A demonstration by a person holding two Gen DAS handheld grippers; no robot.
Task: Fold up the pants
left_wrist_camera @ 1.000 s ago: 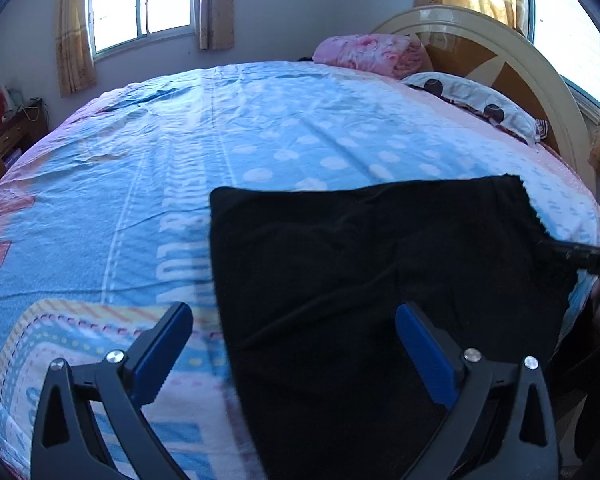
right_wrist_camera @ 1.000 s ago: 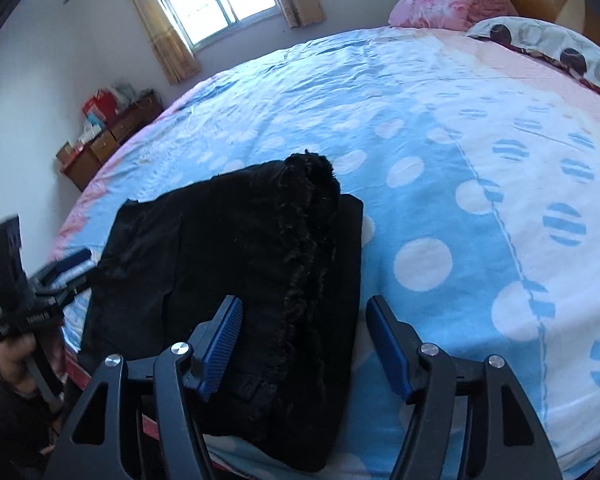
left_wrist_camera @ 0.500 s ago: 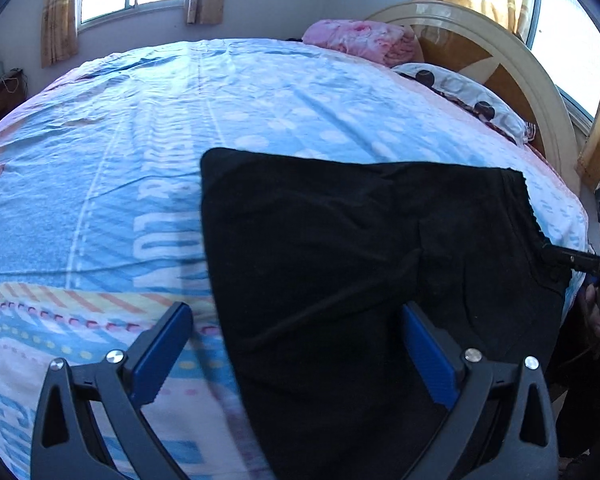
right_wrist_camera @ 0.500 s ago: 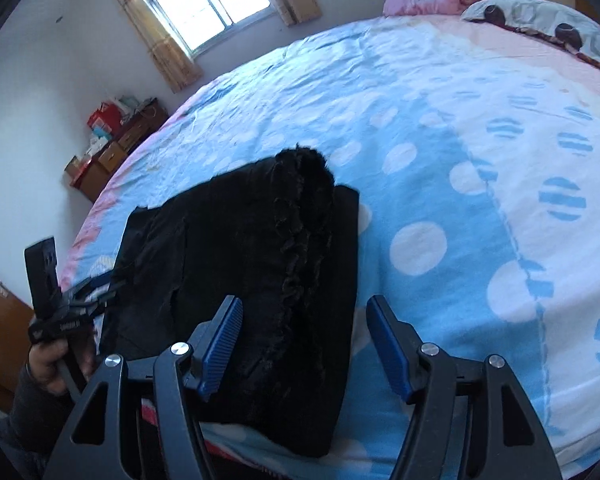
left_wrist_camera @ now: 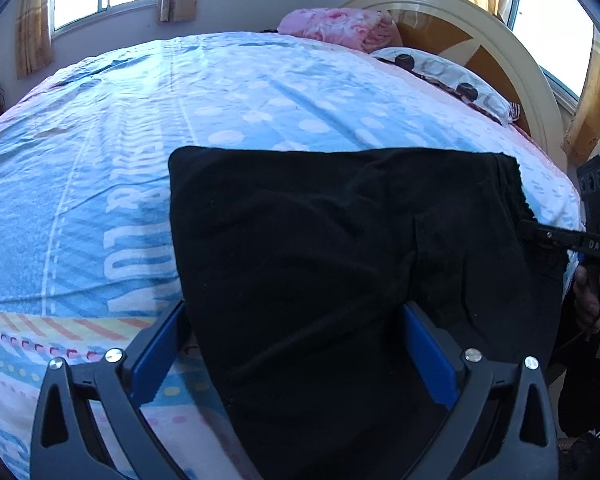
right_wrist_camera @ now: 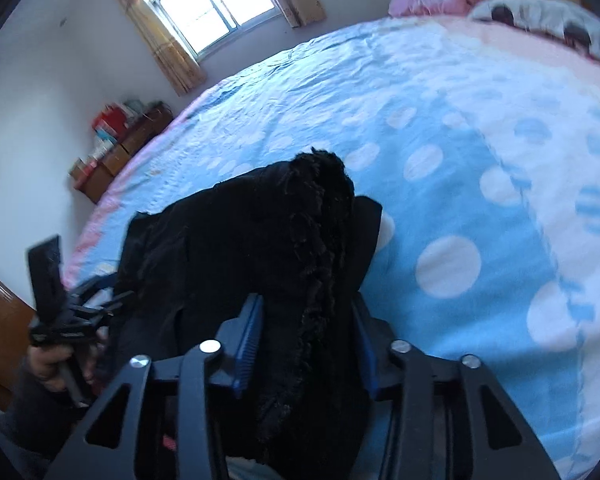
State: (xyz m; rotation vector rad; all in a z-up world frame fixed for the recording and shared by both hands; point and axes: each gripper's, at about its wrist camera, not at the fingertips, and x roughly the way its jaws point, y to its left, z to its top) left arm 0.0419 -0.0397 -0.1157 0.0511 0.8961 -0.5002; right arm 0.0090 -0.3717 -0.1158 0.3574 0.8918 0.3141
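Both claws have pushed forward onto the black pants (left_wrist_camera: 320, 264) since a second ago. Left claw (left_wrist_camera: 292, 344) is standing wide, its blue fingers (left_wrist_camera: 156, 356) straddling the cloth's near edge on the bed (left_wrist_camera: 100, 160), while the right claw (right_wrist_camera: 306, 344) is narrowing around the fringed fold, touching it on both sides.

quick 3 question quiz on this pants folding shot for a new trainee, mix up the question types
1. True or false: the black pants lie at the near edge of the bed.
2. The right gripper straddles: A) the fringed pants edge B) a pillow C) bare sheet
3. Fill in: between the left gripper fingers lies the pants' ____ fabric.

Key: 1 true; 2 A; 3 black
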